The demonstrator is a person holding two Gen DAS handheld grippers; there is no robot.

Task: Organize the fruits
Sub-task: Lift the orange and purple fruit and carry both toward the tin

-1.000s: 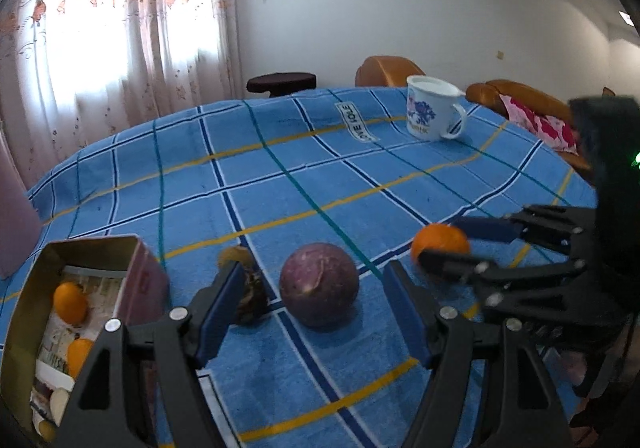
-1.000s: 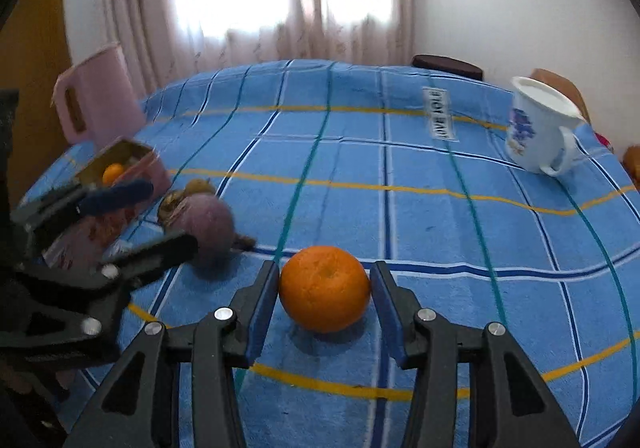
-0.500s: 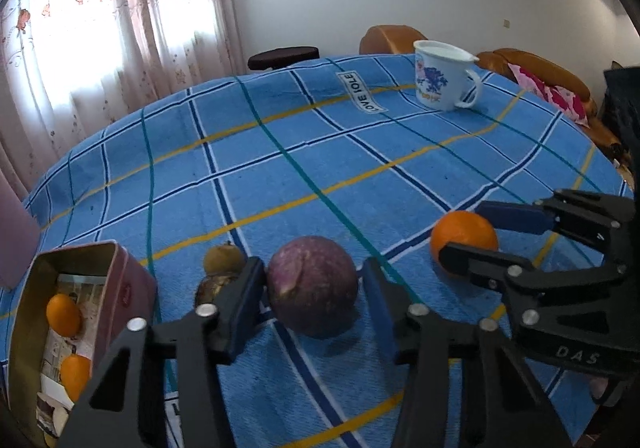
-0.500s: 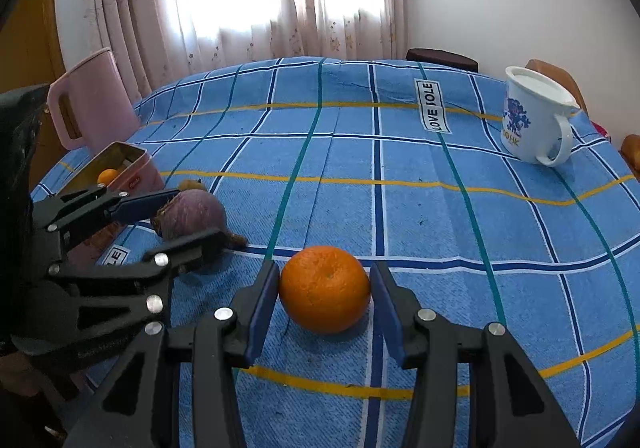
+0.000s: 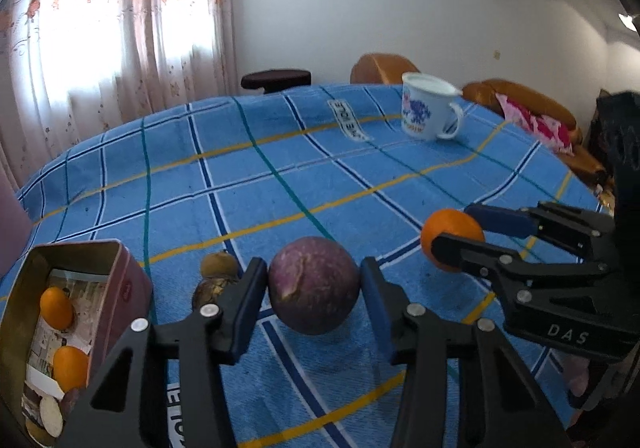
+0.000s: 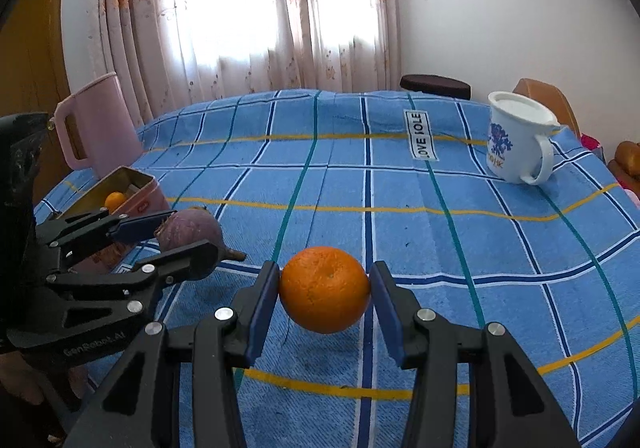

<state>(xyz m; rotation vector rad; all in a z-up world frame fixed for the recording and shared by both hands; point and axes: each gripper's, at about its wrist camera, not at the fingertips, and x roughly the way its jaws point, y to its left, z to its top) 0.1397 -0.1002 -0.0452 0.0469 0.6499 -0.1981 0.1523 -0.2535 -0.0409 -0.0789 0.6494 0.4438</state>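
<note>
A round purple fruit (image 5: 314,284) hangs just above the blue checked cloth, with my left gripper (image 5: 313,276) shut on it and a pad pressing each side. To its right, an orange (image 5: 448,224) sits in my right gripper (image 5: 454,226). In the right wrist view the orange (image 6: 324,288) is clamped between both pads of the right gripper (image 6: 324,280), slightly off the cloth. The left gripper (image 6: 192,232) holds the purple fruit (image 6: 192,226) at the left. An open tin box (image 5: 120,260) at the near left holds two oranges (image 5: 56,306) and other pieces.
Two small brown fruits (image 5: 218,266) lie beside my left finger, next to the tin. A white mug (image 6: 516,135) stands at the far right of the table. A pink jug (image 6: 96,119) stands at the far left behind the tin box (image 6: 132,183).
My left gripper closed from wide open onto the purple fruit, which now hangs slightly above the cloth. The right gripper kept its hold on the orange, which also sits a little higher.
</note>
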